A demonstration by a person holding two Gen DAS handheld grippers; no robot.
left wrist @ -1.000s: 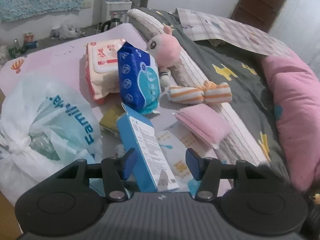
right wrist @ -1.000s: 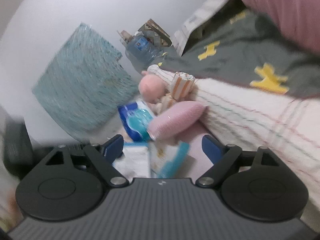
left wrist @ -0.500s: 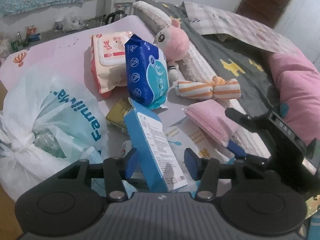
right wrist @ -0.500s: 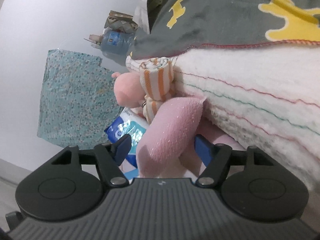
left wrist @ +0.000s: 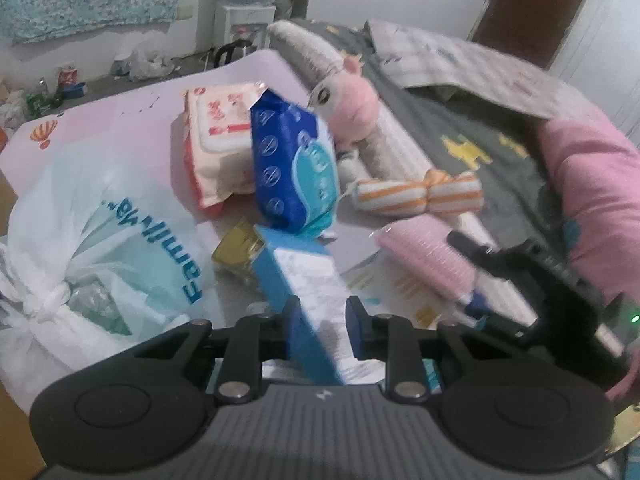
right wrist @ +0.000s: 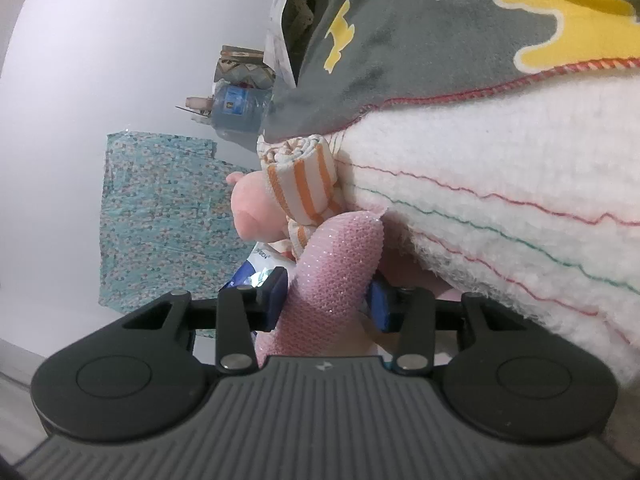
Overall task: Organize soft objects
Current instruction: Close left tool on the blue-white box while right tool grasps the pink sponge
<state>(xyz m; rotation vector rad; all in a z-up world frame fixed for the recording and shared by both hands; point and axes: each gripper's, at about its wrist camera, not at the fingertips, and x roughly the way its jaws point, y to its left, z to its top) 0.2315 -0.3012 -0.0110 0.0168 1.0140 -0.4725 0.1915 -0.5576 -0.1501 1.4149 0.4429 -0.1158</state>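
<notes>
The right tool (right wrist: pixel 326 298) has just closed on the soft pink glittery sponge-cloth pad (right wrist: pixel 340 264), against the bed's white fleecy blanket (right wrist: pixel 500 208). The left tool (left wrist: pixel 320 326) has just clamped the light-blue cardboard box (left wrist: pixel 308 280) on the pink sheet (left wrist: pixel 120 120).

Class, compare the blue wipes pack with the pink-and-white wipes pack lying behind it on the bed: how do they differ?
The blue wipes pack stands upright on its end; the pink-and-white wipes pack leans tilted behind it. The blue pack carries a teal panel and pale round marks; the pink-and-white one has red print around a white lid. The blue pack partly hides the other. Both are soft plastic packs, and no gripper touches either.
</notes>
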